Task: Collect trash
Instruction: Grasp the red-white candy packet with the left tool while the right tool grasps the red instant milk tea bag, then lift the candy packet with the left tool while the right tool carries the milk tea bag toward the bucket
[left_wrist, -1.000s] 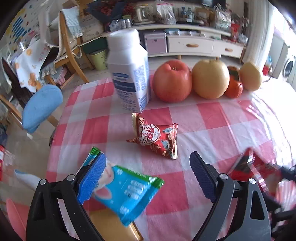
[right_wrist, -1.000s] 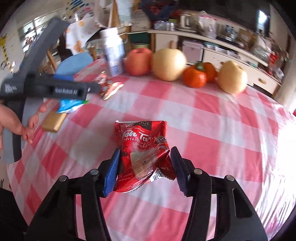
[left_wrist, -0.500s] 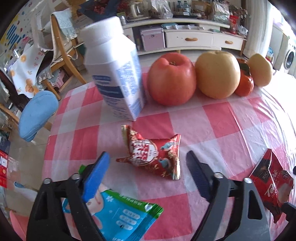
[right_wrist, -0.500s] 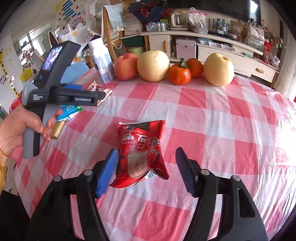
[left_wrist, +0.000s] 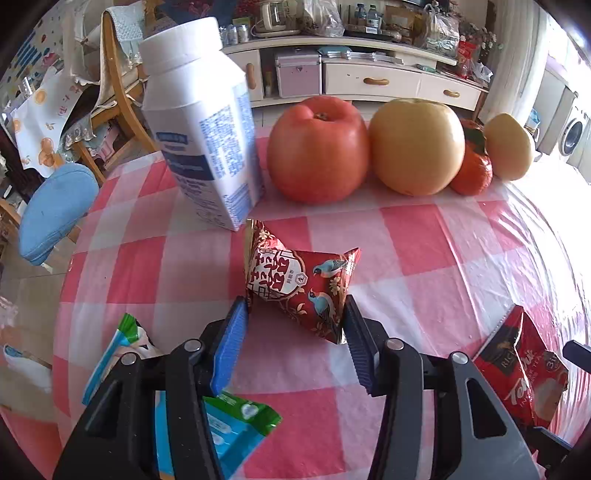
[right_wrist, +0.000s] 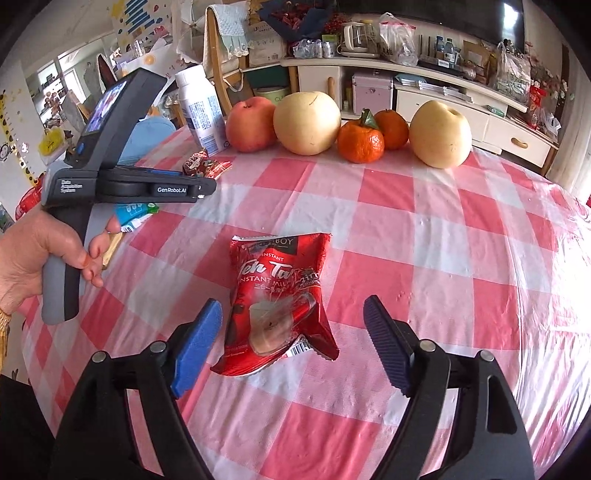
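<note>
Wrappers lie scattered on our pink checked tablecloth (right_wrist: 436, 221). Our left gripper (left_wrist: 293, 347) has its two pads either side of a red snack packet with birds (left_wrist: 295, 286), touching or nearly touching its lower corners; we cannot tell whether they are pressing it. That packet sits just in front of a white bottle (left_wrist: 201, 122) and a red apple (left_wrist: 317, 149). A blue and green wrapper (left_wrist: 225, 424) lies under the left gripper's body. Our right gripper (right_wrist: 291, 347) is spread wide and holds nothing, its pads flanking a red instant tea sachet (right_wrist: 279, 295) that lies flat on the cloth without touching either pad. Pears (right_wrist: 306, 122) and tangerines (right_wrist: 360, 142) line the far edge.
</note>
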